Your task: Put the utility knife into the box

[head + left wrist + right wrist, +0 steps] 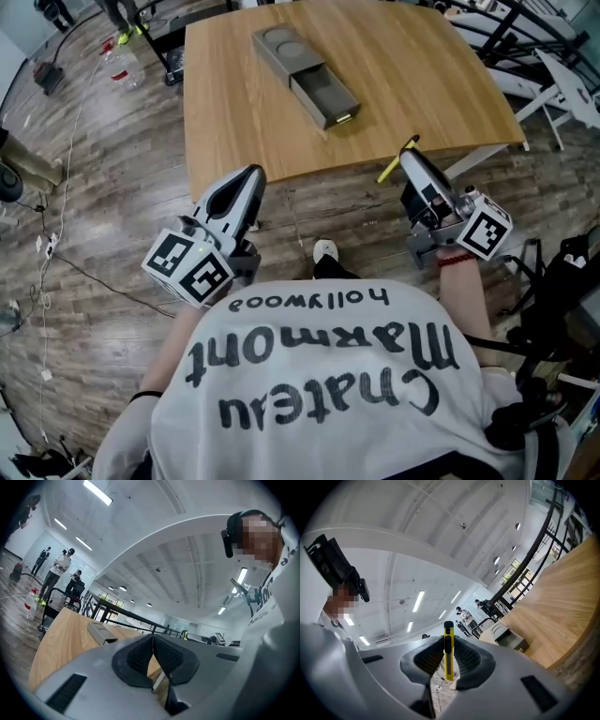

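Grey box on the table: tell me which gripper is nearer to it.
Right, slightly. The right gripper, shut on the utility knife, hangs at the table's near edge, right of the grey box. The left gripper, shut empty, is farther off, near-left.

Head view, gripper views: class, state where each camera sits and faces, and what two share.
Head view: on the head, facing down at table, left gripper, right gripper, own shirt.
Left gripper view: on that gripper, along shut fingers toward box; person's head shows.
Right gripper view: likewise, along fingers gripping utility knife; head shows.
Shared: the box.
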